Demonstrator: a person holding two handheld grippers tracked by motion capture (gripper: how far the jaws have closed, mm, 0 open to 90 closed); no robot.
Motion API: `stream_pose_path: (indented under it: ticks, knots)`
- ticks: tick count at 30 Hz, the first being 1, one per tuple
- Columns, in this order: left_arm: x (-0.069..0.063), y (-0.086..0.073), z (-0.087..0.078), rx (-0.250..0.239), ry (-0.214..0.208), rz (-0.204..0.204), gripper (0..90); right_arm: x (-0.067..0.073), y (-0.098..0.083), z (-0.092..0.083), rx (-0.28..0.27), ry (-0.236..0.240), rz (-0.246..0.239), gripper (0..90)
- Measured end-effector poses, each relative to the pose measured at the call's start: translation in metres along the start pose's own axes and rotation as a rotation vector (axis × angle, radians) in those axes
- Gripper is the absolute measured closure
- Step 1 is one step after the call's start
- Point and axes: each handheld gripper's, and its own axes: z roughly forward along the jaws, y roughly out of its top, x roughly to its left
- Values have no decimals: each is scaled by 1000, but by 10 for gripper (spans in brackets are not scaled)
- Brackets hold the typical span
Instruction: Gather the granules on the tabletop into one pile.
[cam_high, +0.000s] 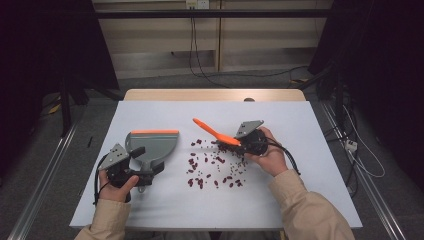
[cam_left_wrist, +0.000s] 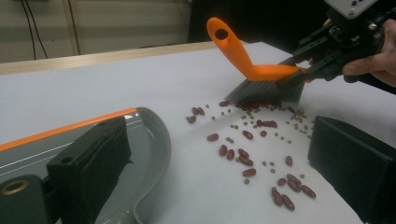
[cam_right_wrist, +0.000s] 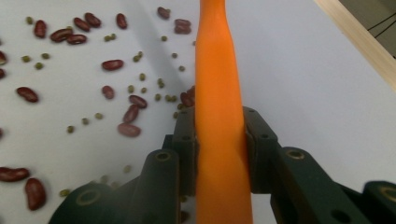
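Note:
An orange-handled brush (cam_high: 212, 131) leans over a scatter of red beans and small green peas (cam_high: 215, 167) in the middle of the white table. My right gripper (cam_high: 236, 142) is shut on its handle (cam_right_wrist: 217, 70), just above the grey bristles (cam_left_wrist: 266, 91), which touch the table at the far side of the beans (cam_left_wrist: 245, 156). A grey dustpan (cam_high: 152, 142) with an orange lip lies flat to the left of them. My left gripper (cam_high: 144, 162) is at the dustpan's near end with its jaws wide apart. One jaw stands over the pan (cam_left_wrist: 149, 135), the other over bare table.
The white table top (cam_high: 300, 125) has bare surface at the right and along the front edge. A wooden strip (cam_high: 215, 95) runs along its far edge. Cables (cam_high: 200, 70) lie on the floor beyond, and metal rails run along both sides.

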Motion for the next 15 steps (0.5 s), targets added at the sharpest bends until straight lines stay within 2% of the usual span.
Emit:
stream_pose_path:
  ticks: [15]
  knots:
    - [-1,0,0,3,1,9,54,24,-6,-14,-23,51,-32,712]
